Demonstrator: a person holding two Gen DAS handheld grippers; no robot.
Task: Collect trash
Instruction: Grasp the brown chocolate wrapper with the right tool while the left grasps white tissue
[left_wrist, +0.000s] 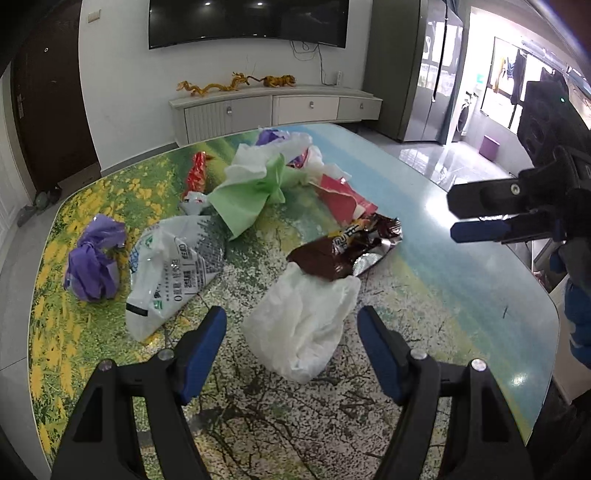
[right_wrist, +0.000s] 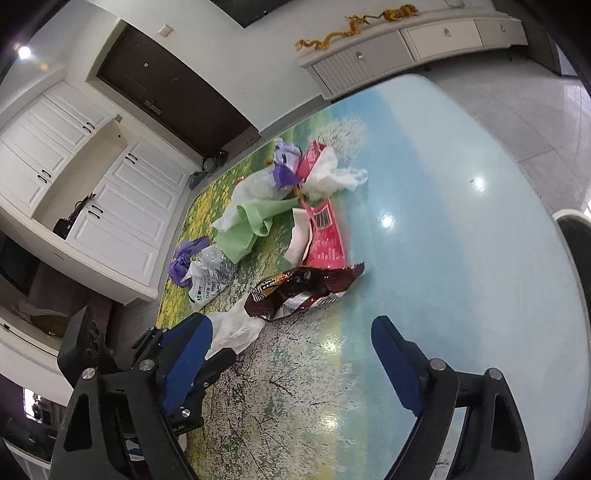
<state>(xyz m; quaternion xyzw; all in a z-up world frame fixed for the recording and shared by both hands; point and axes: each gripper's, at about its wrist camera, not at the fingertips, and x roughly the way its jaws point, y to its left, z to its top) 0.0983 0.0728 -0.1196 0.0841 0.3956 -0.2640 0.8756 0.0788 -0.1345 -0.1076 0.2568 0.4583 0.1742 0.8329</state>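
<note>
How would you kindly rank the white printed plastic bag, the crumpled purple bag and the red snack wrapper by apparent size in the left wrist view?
1. White printed plastic bag
2. Crumpled purple bag
3. Red snack wrapper, though it lies farther from the camera, so its true size is unsure.

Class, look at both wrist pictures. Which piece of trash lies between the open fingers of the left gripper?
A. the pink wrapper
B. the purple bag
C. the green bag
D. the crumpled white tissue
D: the left gripper is open with its blue fingers either side of the crumpled white tissue, while the purple bag, green bag and pink wrapper lie farther off on the table.
</note>
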